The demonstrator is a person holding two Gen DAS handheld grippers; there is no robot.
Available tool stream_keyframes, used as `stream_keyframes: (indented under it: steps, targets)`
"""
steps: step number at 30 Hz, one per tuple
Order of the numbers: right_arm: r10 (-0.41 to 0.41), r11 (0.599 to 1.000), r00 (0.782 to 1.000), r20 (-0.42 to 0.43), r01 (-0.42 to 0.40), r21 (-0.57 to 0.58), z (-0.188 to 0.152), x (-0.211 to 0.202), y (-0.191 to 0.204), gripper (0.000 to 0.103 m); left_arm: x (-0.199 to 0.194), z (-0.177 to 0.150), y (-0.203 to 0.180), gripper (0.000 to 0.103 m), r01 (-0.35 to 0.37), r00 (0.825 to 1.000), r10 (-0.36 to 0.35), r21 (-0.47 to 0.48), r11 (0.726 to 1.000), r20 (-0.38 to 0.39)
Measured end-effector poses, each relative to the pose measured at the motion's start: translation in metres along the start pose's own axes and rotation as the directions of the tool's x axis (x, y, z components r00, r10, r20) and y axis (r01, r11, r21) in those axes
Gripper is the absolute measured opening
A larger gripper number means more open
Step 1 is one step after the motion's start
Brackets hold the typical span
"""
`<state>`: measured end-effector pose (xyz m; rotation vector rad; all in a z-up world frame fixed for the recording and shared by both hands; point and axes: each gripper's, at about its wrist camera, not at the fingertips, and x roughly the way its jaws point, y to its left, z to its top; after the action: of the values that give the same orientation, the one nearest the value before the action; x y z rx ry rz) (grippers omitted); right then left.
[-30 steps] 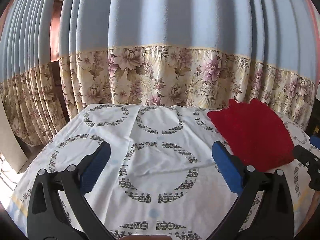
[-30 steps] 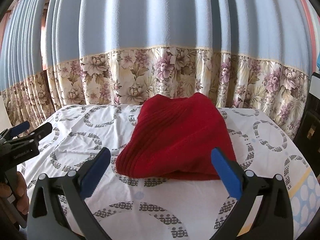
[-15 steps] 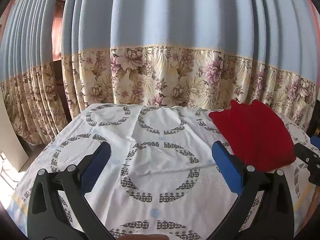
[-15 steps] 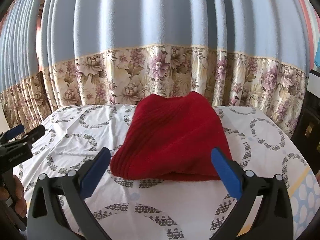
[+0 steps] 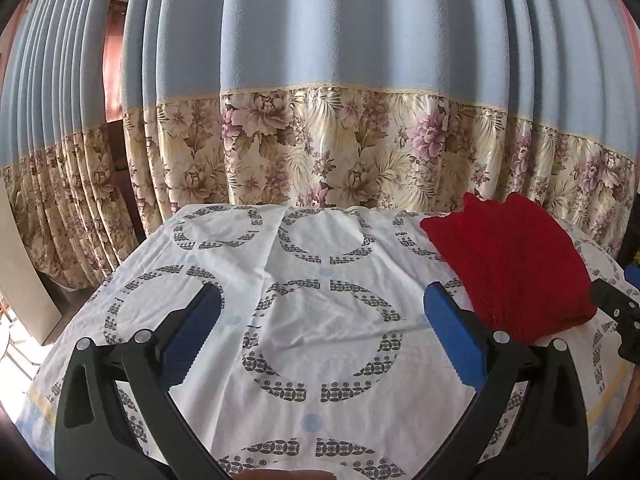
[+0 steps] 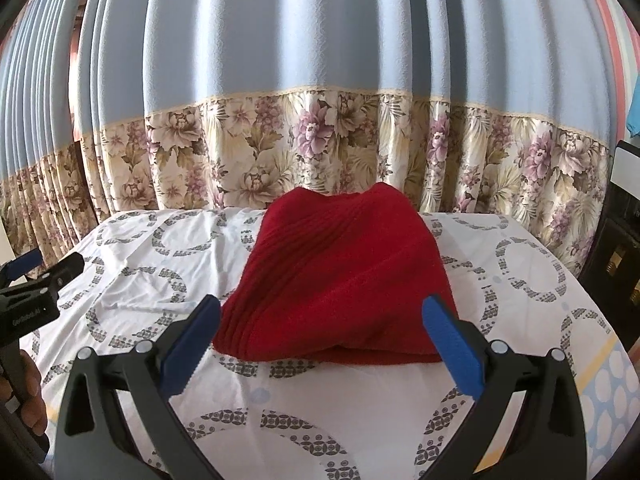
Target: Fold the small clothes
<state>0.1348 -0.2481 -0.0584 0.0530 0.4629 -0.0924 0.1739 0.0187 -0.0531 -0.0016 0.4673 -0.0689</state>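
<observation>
A red ribbed knit garment lies folded on the white circle-patterned sheet. It also shows at the right in the left wrist view. My right gripper is open and empty, its blue pads spread just in front of the garment's near edge. My left gripper is open and empty over bare sheet, left of the garment. The left gripper's side shows at the left edge of the right wrist view. The right gripper's tip shows at the right edge of the left wrist view.
A blue curtain with a floral lower band hangs right behind the covered surface. Dark furniture stands at the right. The sheet's left edge drops off toward the floor.
Both grippers have drawn back and up slightly; the garment sits a little farther off in both views. Both stay open. The garment has not moved.
</observation>
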Motion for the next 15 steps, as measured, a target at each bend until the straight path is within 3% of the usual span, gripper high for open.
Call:
stream_keyframes:
  steps: [15]
  targets:
    - [-0.011, 1.0, 1.0, -0.001, 0.011, -0.007, 0.0012, 0.0024, -0.0021, 0.101, 0.0065, -0.0031, -0.0061, 0.1, -0.017, 0.999, 0.018, 0.024, 1.0, -0.037]
